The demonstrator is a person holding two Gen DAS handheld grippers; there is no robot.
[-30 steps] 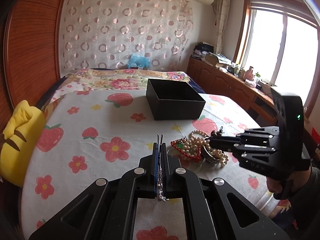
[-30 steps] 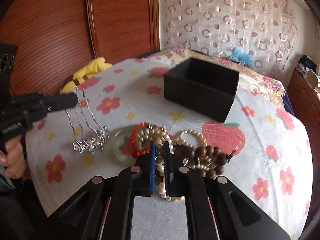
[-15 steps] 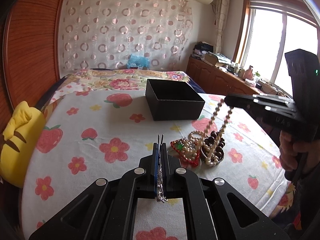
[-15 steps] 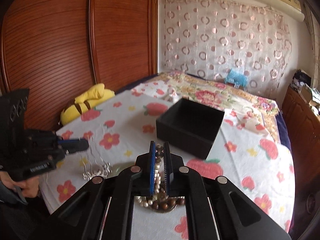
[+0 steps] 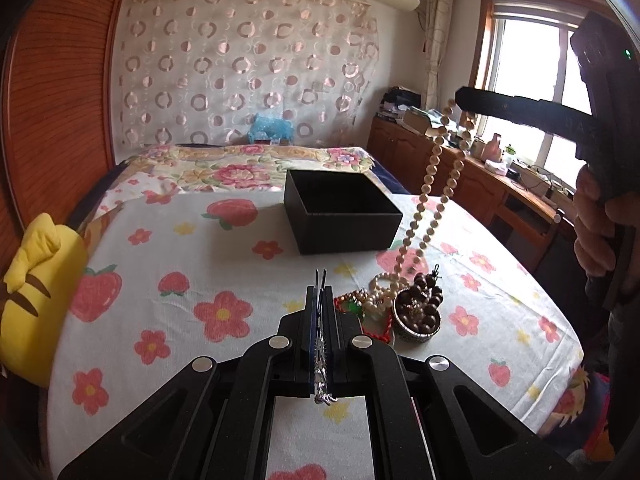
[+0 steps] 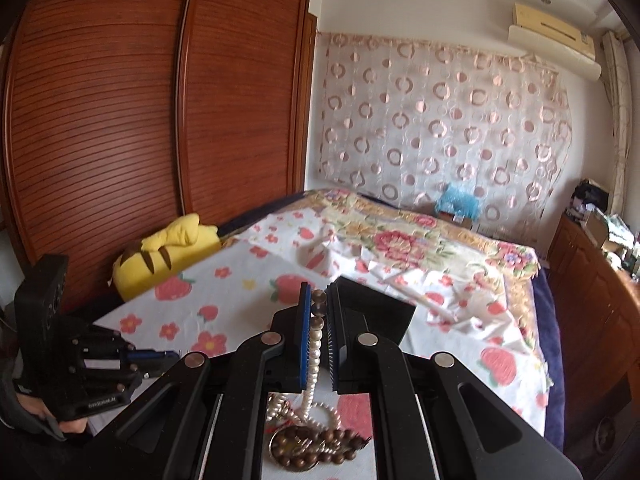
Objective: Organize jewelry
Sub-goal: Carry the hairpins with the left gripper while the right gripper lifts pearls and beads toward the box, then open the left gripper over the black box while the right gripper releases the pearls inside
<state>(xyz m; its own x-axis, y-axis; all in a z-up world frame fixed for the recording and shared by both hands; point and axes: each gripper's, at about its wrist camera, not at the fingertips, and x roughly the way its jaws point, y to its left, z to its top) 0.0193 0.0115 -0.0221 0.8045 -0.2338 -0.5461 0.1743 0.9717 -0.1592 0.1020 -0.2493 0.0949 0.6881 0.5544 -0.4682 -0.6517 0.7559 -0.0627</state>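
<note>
My right gripper point(image 6: 318, 302) is shut on a pearl necklace point(image 6: 314, 354) and holds it high; in the left wrist view the pearl necklace point(image 5: 434, 184) hangs from the right gripper point(image 5: 460, 100) down to the jewelry pile point(image 5: 394, 306) on the bed. My left gripper point(image 5: 320, 292) is shut on a thin silver chain point(image 5: 322, 364). An open black box point(image 5: 340, 210) stands on the bed beyond the pile, also partly seen in the right wrist view point(image 6: 384, 310). Brown wooden beads point(image 6: 316, 442) lie below the right gripper.
The bed has a flowered white cloth point(image 5: 180, 280). A yellow plush toy point(image 5: 36, 296) lies at its left edge beside a wooden wardrobe point(image 6: 140, 120). A wooden sideboard point(image 5: 480, 184) with clutter stands under the window at right.
My right gripper has risen from the pile, lifting the pearl necklace so that it hangs stretched. My left gripper has stayed in place with the silver chain.
</note>
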